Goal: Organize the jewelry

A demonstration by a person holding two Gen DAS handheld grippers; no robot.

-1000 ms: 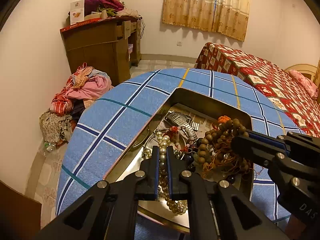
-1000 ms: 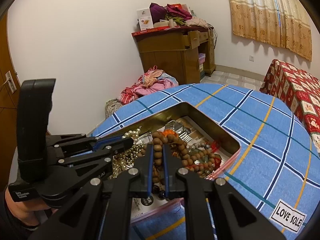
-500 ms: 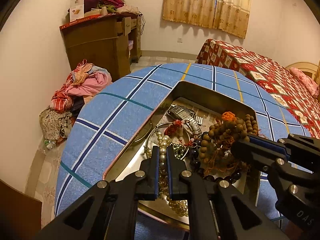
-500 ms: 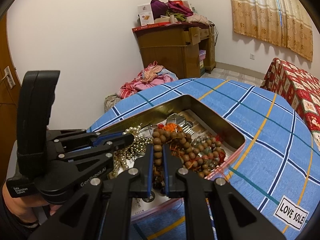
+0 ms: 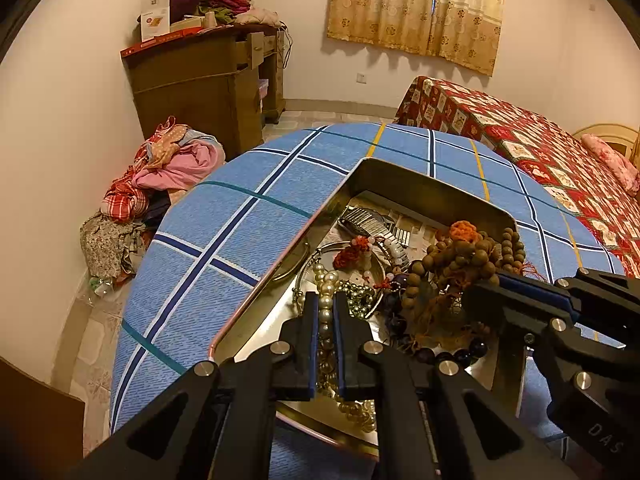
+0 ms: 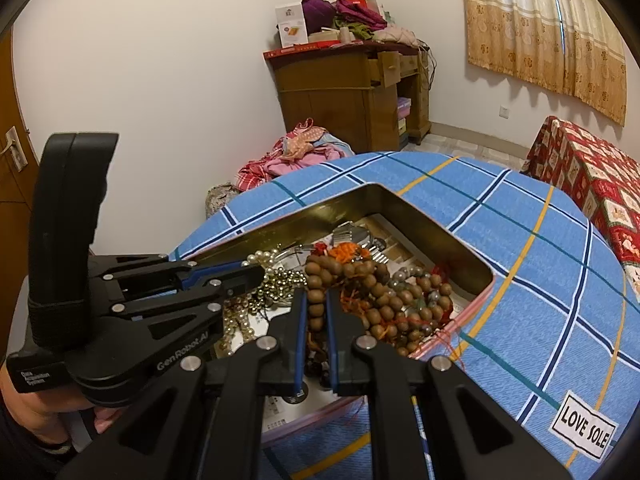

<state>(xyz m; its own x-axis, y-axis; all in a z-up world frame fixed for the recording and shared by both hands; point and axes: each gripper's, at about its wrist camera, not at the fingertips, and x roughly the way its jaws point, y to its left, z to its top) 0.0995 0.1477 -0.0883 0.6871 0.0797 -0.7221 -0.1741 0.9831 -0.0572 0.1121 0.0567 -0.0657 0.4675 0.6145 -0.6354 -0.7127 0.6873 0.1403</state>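
Pearl strand (image 5: pixel 326 300) pinched by left gripper (image 5: pixel 326 322); round wooden beads (image 6: pixel 316 300) in right gripper (image 6: pixel 316 316).

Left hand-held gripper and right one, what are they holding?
The left hand-held gripper pinches the pearl necklace along its strand. The right hand-held gripper pinches the wooden bead string along its strand.

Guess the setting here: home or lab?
Home, most likely a bedroom: a bed with a red patterned cover, a wooden desk piled with clothes and boxes, a heap of clothes on the floor, and a curtained window.
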